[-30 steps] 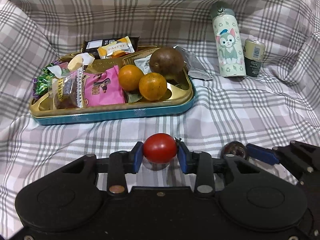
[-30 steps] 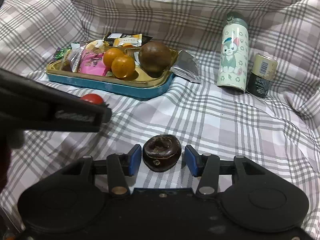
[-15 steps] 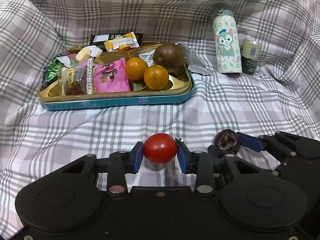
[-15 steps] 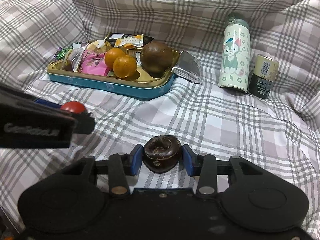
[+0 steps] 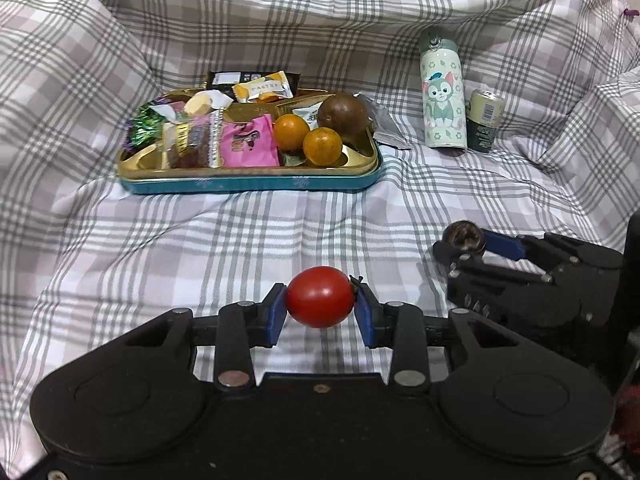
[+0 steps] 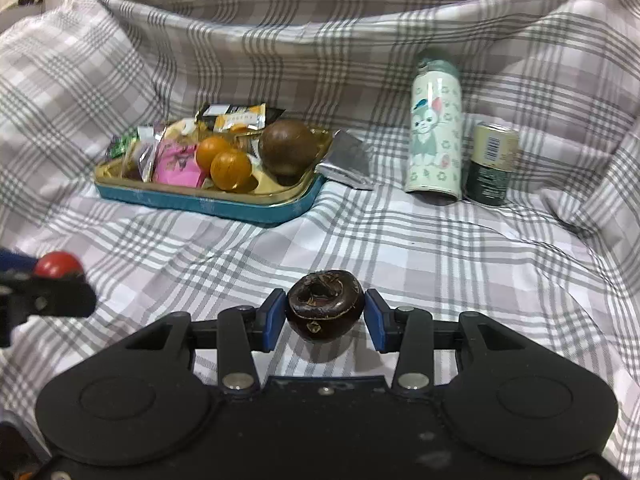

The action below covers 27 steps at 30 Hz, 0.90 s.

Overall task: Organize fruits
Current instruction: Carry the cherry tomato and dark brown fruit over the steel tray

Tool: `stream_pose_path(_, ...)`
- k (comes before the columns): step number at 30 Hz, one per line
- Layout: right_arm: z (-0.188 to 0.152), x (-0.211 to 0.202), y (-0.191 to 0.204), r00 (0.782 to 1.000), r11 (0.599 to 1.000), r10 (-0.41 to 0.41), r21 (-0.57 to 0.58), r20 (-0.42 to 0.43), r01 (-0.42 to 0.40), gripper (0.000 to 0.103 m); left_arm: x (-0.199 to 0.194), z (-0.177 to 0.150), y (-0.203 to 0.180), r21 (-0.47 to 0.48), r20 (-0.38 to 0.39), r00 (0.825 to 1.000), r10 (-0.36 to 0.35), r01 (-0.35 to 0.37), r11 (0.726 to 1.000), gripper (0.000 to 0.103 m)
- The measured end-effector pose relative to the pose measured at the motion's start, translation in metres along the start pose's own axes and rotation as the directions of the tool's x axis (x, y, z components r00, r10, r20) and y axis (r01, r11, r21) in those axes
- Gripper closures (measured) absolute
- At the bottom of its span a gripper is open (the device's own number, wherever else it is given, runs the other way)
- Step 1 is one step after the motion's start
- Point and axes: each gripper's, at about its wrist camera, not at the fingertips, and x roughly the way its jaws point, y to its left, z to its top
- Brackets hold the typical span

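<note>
My left gripper [image 5: 320, 310] is shut on a red cherry tomato [image 5: 320, 297], held above the plaid cloth. My right gripper [image 6: 325, 314] is shut on a dark brown round fruit [image 6: 325, 305]; that fruit [image 5: 464, 235] also shows at the right in the left wrist view, and the tomato [image 6: 58, 265] at the far left in the right wrist view. Further back lies a gold tray with a teal rim [image 5: 248, 184] holding two oranges [image 5: 322, 146], a large brown fruit [image 5: 343, 114] and snack packets.
A cat-print bottle [image 5: 442, 94] and a small green can [image 5: 485, 120] stand right of the tray. A silver packet [image 6: 348, 160] lies against the tray's right end. Plaid cloth [image 5: 280, 240] covers the surface and rises in folds behind and at both sides.
Both grippers have pulled back and up from the tray, which now looks farther away. The right gripper went from open around the dark fruit to shut on it.
</note>
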Motion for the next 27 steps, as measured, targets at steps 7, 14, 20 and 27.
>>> stream_pose_path(7, -0.014, -0.04, -0.013, 1.0, 0.993, -0.024, 0.113, 0.018, 0.022, 0.06, -0.035, -0.021, 0.002, -0.004, 0.025, 1.0, 0.01, -0.01, 1.0, 0.058)
stream_pose_path(14, -0.038, -0.103, -0.012, 0.999, 0.982, -0.035, 0.188, 0.035, 0.028, 0.059, -0.063, -0.043, 0.002, -0.013, 0.03, 1.0, -0.004, 0.005, 1.0, 0.058)
stream_pose_path(20, -0.061, -0.152, 0.002, 0.999, 0.987, -0.02, 0.159, 0.035, 0.014, 0.059, -0.079, -0.063, -0.003, -0.011, 0.03, 1.0, 0.0, 0.0, 1.0, 0.058)
stream_pose_path(27, -0.085, -0.187, 0.021, 1.0, 0.987, -0.003, 0.163, 0.005, 0.002, 0.059, -0.088, -0.083, -0.013, -0.013, 0.014, 1.0, -0.003, 0.004, 1.0, 0.058)
